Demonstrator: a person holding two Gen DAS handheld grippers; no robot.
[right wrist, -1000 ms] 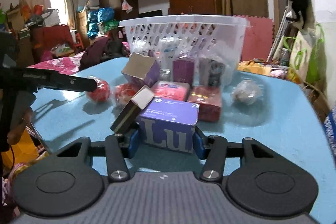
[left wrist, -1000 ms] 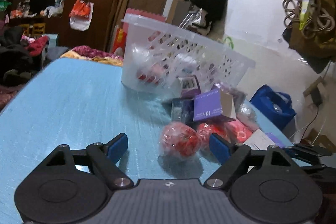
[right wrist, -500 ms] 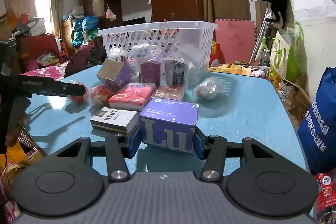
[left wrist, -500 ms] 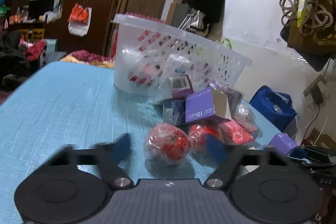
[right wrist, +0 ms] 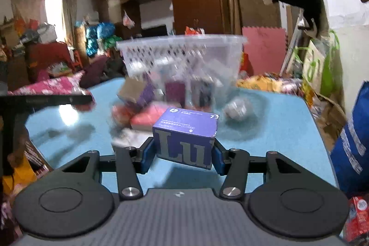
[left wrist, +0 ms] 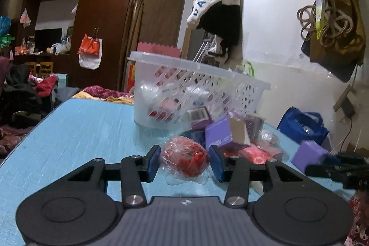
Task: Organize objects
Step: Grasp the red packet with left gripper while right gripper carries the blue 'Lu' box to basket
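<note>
Left gripper (left wrist: 184,160) has narrowed around the wrapped red ball (left wrist: 185,159), pads beside it, grip unconfirmed. Right gripper (right wrist: 182,150) has lifted the purple box (right wrist: 186,138), clamped, toward the white basket (right wrist: 182,54). Remaining packets clutter the blue surface (left wrist: 76,130); wardrobes stand behind.

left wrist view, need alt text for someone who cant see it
The left claw brackets a red plastic-wrapped ball on a blue table. Behind it lie purple boxes and a white slotted basket holding items.
</note>
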